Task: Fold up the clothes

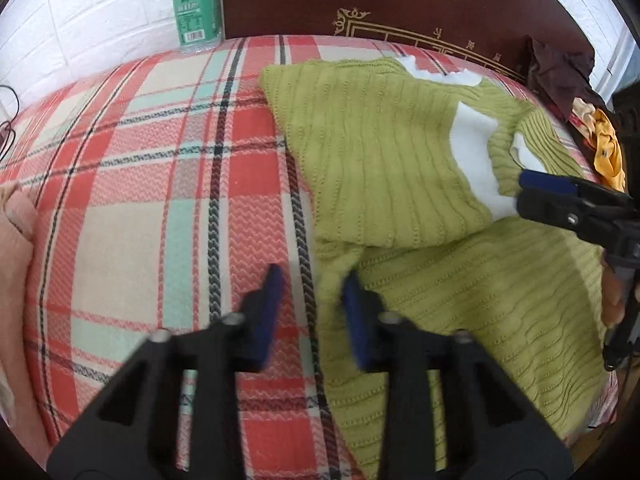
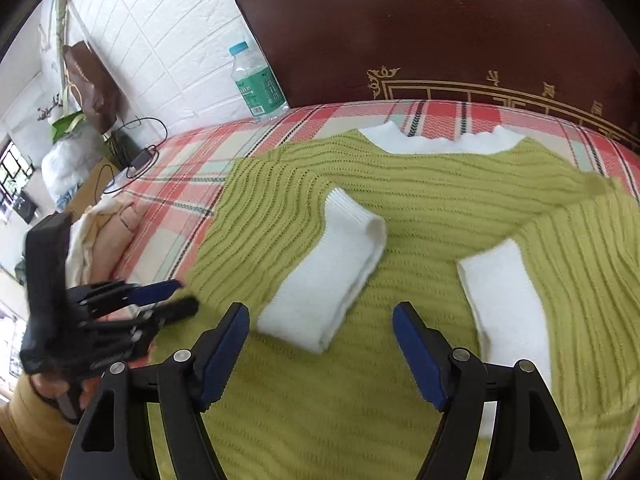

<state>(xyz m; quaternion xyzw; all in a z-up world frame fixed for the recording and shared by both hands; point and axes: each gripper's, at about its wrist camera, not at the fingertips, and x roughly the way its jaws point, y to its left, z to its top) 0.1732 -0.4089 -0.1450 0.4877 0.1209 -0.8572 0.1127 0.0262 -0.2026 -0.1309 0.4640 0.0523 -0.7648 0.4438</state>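
Observation:
A green ribbed sweater [image 2: 420,208] with white collar and cuffs lies on the plaid bedspread [image 1: 160,160], both sleeves folded in across its body. Two white cuffs [image 2: 332,276] rest on the body. In the left wrist view the sweater [image 1: 380,152] fills the right half. My left gripper [image 1: 312,300] is open and empty, straddling the sweater's left edge just above the fabric. My right gripper [image 2: 320,320] is open and empty, hovering over the sweater's lower body near the left cuff. The right gripper also shows in the left wrist view [image 1: 528,188], and the left gripper in the right wrist view [image 2: 172,300].
A water bottle [image 1: 196,4] stands at the bed's far edge by the dark red headboard [image 2: 440,32]. Pinkish folded clothes [image 2: 108,232] lie at the bed's left side. A pile of dark and yellow clothes [image 1: 600,136] sits at the right. Cables and bags are beside the bed.

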